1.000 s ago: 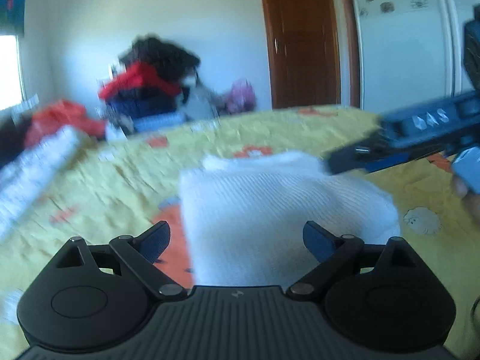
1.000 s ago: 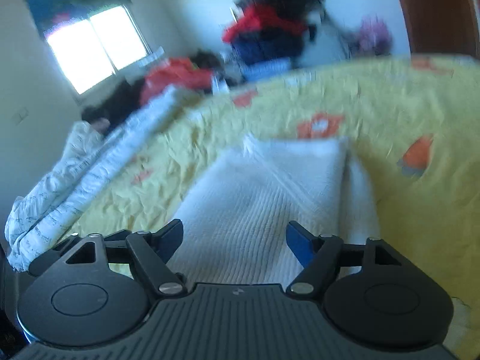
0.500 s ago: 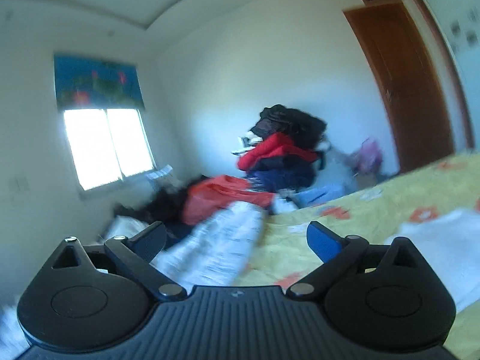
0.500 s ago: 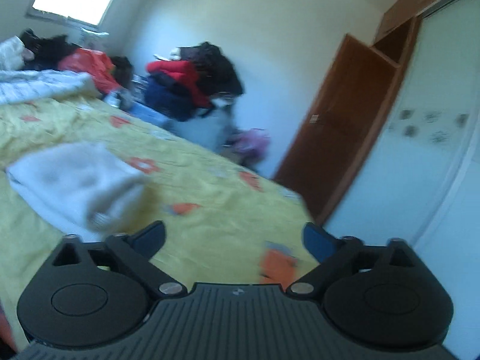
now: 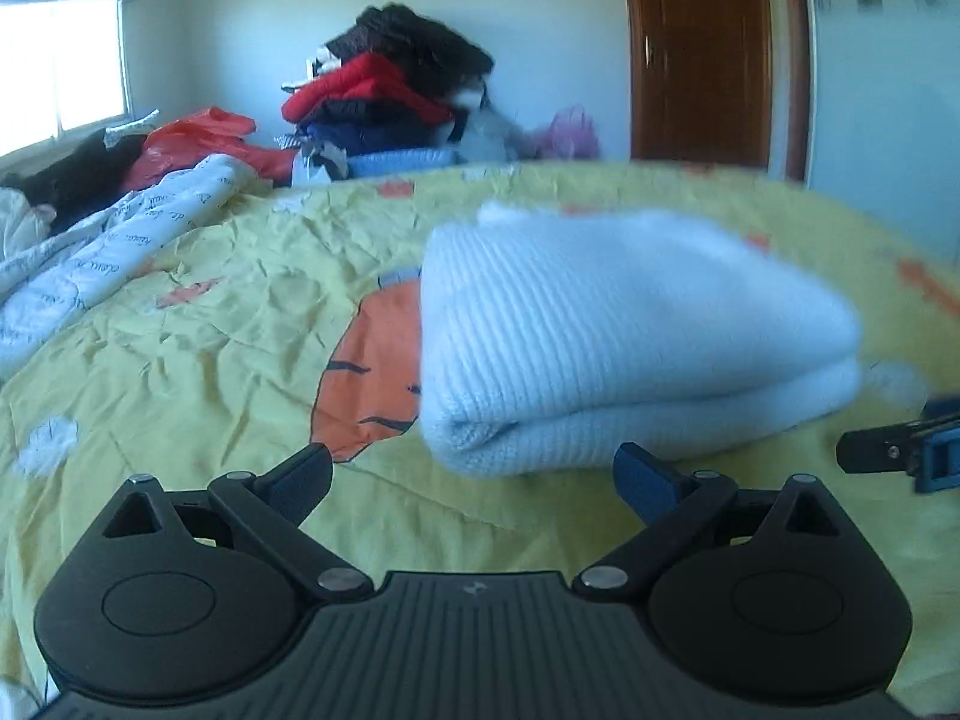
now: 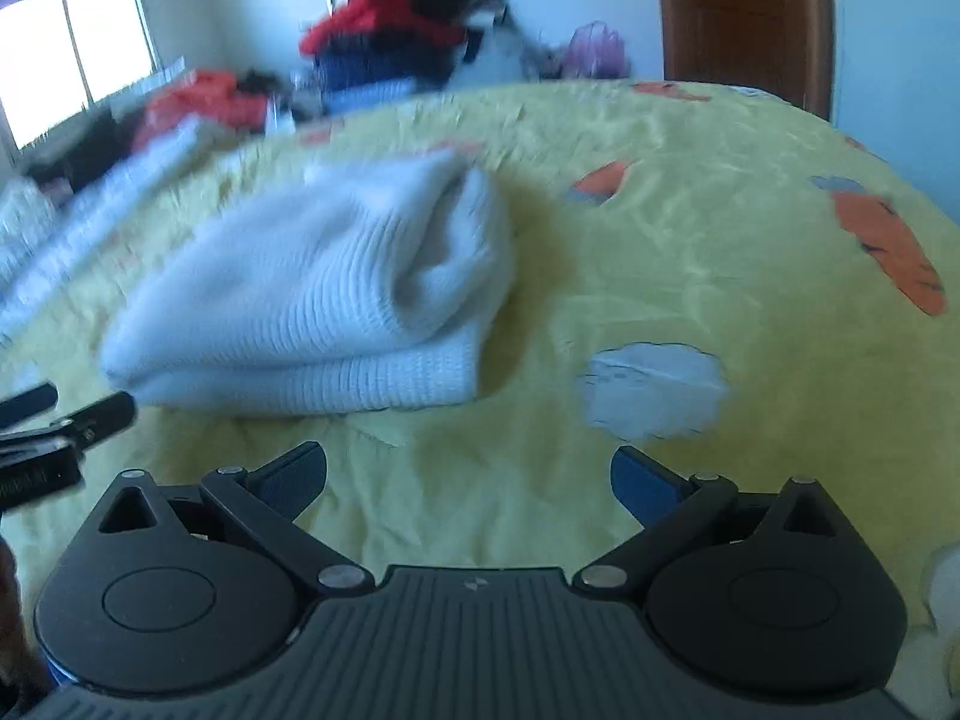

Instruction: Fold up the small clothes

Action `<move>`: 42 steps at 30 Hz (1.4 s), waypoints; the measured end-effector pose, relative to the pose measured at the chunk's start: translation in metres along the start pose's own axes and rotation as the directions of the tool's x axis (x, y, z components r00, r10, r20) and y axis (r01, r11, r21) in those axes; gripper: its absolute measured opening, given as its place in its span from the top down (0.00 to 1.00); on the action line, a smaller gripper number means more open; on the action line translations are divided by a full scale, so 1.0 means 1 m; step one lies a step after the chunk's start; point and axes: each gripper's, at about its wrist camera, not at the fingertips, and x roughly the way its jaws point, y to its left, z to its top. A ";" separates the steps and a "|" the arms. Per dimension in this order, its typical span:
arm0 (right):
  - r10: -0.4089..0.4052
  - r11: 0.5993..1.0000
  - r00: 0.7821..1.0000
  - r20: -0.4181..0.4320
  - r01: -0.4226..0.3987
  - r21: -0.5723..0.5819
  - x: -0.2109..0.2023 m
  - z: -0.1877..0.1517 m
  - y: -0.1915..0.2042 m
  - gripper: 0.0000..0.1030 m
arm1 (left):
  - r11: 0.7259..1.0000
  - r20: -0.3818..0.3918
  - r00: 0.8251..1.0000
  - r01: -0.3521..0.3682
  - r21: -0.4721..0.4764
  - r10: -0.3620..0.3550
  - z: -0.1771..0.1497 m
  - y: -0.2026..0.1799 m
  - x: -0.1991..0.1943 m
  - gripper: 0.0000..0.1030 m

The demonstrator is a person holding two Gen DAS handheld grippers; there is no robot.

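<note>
Left wrist view: the left gripper [image 5: 471, 477], jaws spread and empty, faces the folded white ribbed knit garment [image 5: 612, 342] on the yellow carrot-print bedspread [image 5: 210, 330]; a careless nudge could topple its loose layers. Right wrist view: the right gripper [image 6: 468, 474], released and empty, has dropped back toward the bundle from its room-facing swing half a second earlier.

sweater [image 5: 600, 324]: white ribbed knit, soft, matt
bedspread [image 5: 228, 324]: yellow cloth, creased, matt
left gripper [image 5: 474, 471]: matt black, probably plastic; ribbed body
door [image 5: 699, 48]: brown wood, slight sheen
</note>
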 end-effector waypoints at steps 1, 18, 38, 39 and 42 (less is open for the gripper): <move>-0.037 0.999 0.999 -0.017 0.036 -0.035 0.006 0.000 0.008 0.01 | 1.000 -0.022 1.000 0.005 0.016 -0.005 0.002 -0.002 0.009 0.02; -0.034 0.998 0.996 0.077 0.038 -0.056 0.028 -0.010 0.034 0.00 | 0.997 -0.088 0.995 0.051 -0.057 -0.056 -0.009 0.006 0.042 0.00; -0.033 0.998 0.994 0.102 0.039 -0.050 0.027 -0.016 0.036 0.00 | 0.997 -0.086 0.995 0.054 -0.057 -0.058 -0.009 0.005 0.042 0.00; -0.033 0.998 0.994 0.102 0.039 -0.050 0.027 -0.016 0.035 0.00 | 0.997 -0.086 0.995 0.054 -0.057 -0.058 -0.009 0.005 0.042 0.00; -0.033 0.998 0.994 0.102 0.038 -0.050 0.027 -0.016 0.035 0.00 | 0.997 -0.086 0.995 0.053 -0.057 -0.058 -0.009 0.005 0.042 0.00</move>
